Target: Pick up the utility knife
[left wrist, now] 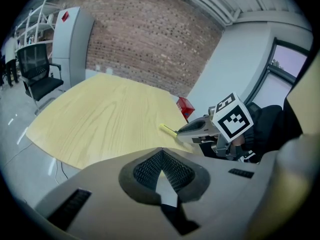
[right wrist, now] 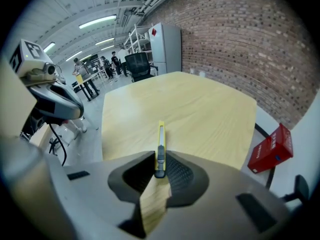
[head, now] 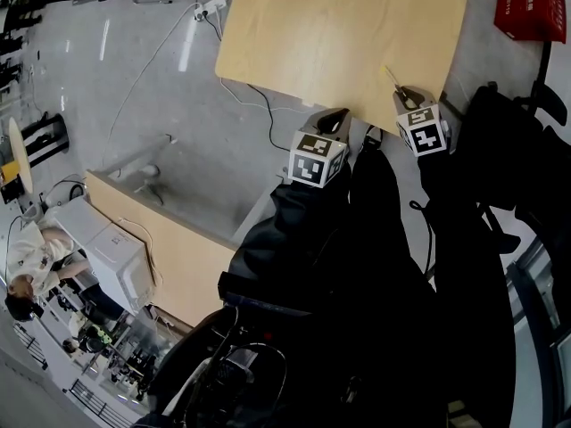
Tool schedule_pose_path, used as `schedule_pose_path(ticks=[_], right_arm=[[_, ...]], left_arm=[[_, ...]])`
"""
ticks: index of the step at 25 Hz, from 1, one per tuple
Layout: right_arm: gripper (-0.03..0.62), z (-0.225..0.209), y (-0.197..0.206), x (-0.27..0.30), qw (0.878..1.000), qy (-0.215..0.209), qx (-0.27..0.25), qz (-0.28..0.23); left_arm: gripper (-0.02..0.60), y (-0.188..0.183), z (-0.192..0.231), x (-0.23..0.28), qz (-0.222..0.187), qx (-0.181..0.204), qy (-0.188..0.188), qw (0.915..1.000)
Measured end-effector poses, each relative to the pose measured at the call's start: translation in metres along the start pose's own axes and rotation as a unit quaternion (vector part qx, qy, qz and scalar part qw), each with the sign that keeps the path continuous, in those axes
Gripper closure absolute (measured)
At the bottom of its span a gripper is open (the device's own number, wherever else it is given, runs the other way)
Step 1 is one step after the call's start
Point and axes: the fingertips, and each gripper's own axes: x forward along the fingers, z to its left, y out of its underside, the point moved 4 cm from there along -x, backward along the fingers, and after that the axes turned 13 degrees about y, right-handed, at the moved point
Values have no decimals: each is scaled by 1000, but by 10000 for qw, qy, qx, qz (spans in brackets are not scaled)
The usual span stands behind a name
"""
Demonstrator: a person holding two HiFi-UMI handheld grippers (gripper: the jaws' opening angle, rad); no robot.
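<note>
The yellow utility knife (right wrist: 160,145) sticks forward from between the jaws of my right gripper (right wrist: 159,172), which is shut on its dark rear end. In the head view the knife (head: 391,76) pokes out over the near edge of the pale wooden table (head: 339,34) ahead of the right gripper (head: 407,94). The left gripper view shows the knife (left wrist: 168,130) held just over the table (left wrist: 100,119). My left gripper (head: 333,119) hovers at the table's near edge, left of the right one, its jaws (left wrist: 162,152) shut on nothing.
A red box (head: 531,7) lies on the floor right of the table, and a power strip with cables (head: 210,9) to its left. A low wooden partition (head: 161,230) stands near left. An office chair (left wrist: 37,69) and a grey cabinet (left wrist: 70,39) stand beyond the table.
</note>
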Motion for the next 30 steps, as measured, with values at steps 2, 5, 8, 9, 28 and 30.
schedule_pose_path(ticks=[2,5,8,9,28,30], right_arm=[[531,1,-8,-12,9998,74,48,-170],[531,0,-19,-38,9987,175,192,-438],[531,-3,-32,-70,9958,311,378,-776],[531,-3,-38,-81,9942,360,430,-914],[531,-28,-137,-306,9283,1222,1010,-3364],[531,-31,-142,-322,9203,1310,1049,-3534]], left_arm=[[581,-6,-3,-4,-60,55,4,10000],[581,-17,-12,-11,-168,144,12,9998],[581,-32,-23,-15,-320,338,41,9989],[581,-38,-27,-17,-386,415,55,9984],[581,-175,-135,-111,-2180,1796,184,9591],[581,-187,-144,-122,-2347,1910,213,9529]])
